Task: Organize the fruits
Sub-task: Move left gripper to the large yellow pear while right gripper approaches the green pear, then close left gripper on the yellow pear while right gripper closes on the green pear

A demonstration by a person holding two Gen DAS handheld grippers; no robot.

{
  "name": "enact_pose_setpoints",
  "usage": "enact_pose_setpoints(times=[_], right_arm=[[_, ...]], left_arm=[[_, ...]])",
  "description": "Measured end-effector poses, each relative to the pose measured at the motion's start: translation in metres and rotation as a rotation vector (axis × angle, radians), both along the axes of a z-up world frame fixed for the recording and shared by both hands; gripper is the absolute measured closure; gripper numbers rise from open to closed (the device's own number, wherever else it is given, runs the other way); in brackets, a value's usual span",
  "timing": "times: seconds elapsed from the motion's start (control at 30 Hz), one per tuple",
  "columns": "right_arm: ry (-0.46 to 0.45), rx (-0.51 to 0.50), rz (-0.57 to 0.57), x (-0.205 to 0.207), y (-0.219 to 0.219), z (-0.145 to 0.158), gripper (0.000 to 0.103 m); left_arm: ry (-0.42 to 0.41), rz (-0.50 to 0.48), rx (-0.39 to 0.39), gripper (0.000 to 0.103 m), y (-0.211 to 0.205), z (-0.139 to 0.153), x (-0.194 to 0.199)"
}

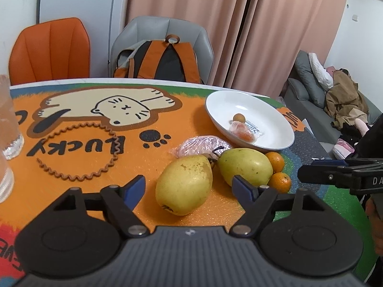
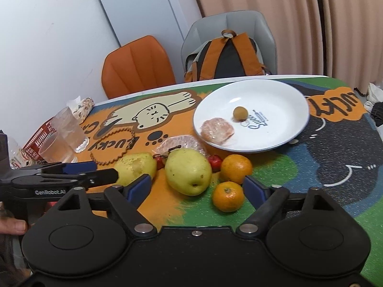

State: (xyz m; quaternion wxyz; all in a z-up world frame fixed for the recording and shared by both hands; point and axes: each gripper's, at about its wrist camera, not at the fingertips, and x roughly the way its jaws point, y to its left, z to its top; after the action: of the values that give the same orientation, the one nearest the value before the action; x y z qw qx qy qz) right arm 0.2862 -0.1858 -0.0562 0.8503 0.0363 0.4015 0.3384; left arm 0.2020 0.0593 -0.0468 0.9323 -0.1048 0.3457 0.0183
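hovering with jaws apart, left gripper [image 1: 189, 185] straddling near pear [image 1: 183, 189] at lower centre, right gripper [image 2: 197, 186] spread before second pear [image 2: 188, 171] and mandarins [image 2: 228, 196], nothing clamped

Both tongs, left tongs [image 1: 189, 186] and right tongs [image 2: 197, 187], are matte black with blue pads, silver pivot screws, round side discs and a ribbed grey base; white "GenRobot.AI" lettering marks one side.

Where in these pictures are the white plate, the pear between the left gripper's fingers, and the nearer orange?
White plate [image 2: 282, 91]: right wrist view, bare far inner wall.
Pear [image 1: 184, 186]: left wrist view, middle of its yellow skin.
Nearer orange [image 2: 228, 196]: right wrist view, centre of its peel.
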Motion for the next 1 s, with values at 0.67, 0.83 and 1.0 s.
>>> enact_pose_setpoints(times=[0.67,0.83,1.0], right_arm=[[0.053,-0.035,0.059,0.031,0.039,-0.024,0.042],[0.063,-0.039,0.067,0.036,0.046,-0.029,0.042],[0.067,-0.046,0.066,0.040,0.051,-0.032,0.042]], left_arm=[[0.058,-0.007,-0.070,0.039,0.011,-0.033,0.036],[0.085,-0.016,-0.069,0.040,0.007,-0.043,0.042],[0.082,-0.014,-0.087,0.041,0.009,-0.045,0.040]])
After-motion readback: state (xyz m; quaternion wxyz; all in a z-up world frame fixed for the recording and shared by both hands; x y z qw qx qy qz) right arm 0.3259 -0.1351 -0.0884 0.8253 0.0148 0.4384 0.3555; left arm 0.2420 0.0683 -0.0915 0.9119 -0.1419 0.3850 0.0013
